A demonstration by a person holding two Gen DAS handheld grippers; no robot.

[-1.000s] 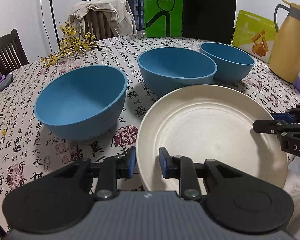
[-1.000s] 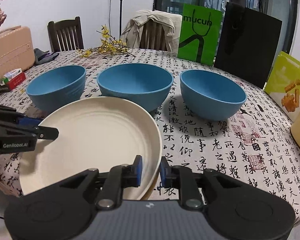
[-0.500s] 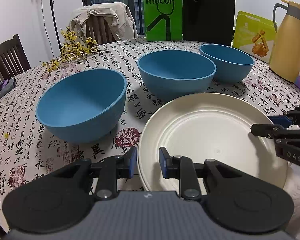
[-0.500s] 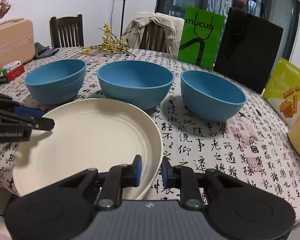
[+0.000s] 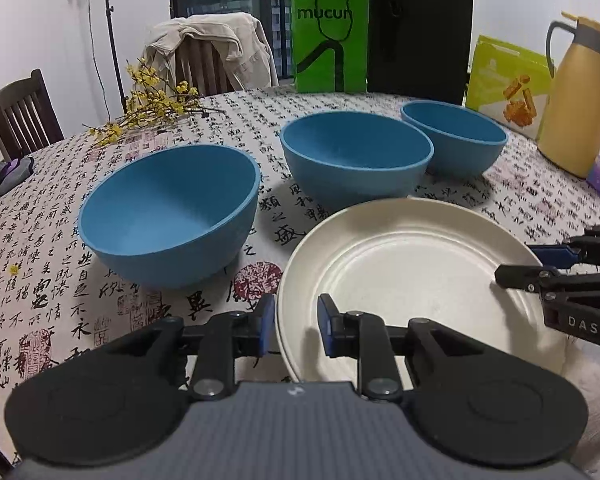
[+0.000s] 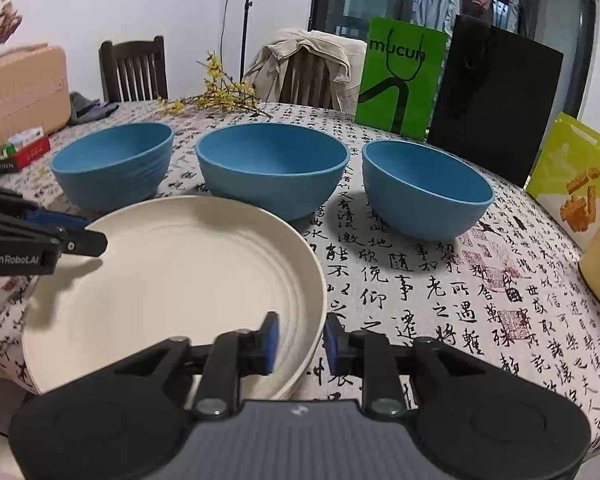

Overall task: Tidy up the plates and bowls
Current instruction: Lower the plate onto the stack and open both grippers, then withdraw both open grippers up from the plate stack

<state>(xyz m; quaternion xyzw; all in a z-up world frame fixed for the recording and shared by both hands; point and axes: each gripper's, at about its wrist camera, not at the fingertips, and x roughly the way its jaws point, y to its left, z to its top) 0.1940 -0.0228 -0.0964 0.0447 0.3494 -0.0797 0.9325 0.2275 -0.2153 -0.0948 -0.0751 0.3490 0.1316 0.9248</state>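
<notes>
Three blue bowls are lined up across the calligraphy-print tablecloth (image 5: 40, 288), all upright, mouths up. Working left to right in the left wrist view: the left bowl (image 5: 168, 216), then the middle bowl (image 5: 356, 160), then the right bowl (image 5: 456, 140) near the yellow thermos jug (image 5: 576, 92).

In front of them, at the near table edge, a cream plate (image 5: 412, 264) lies flat, face up. A second rim is glimpsed beneath it in the right wrist view, so a stack is likely. Being round, it has no long axis; its near rim appears to overhang the table edge.

The left gripper (image 5: 292, 326) straddles the plate's left rim, one pad outside, one inside. The gap is narrow, but whether the pads actually press cannot be told.

The right gripper (image 6: 300, 342) straddles the right rim, and its jaws are opening; a clear gap is seen on both sides of the rim, so nothing is gripped there.

Risks judged from here:
- If the left side is pinched while the right lets go, the plate could be tilted or dragged askew when either hand is withdrawn.
- With the rim overhanging, a snag on retreat could pull the stack off the table.
- The middle bowl sits close behind the plate; a forward nudge could knock it.
</notes>
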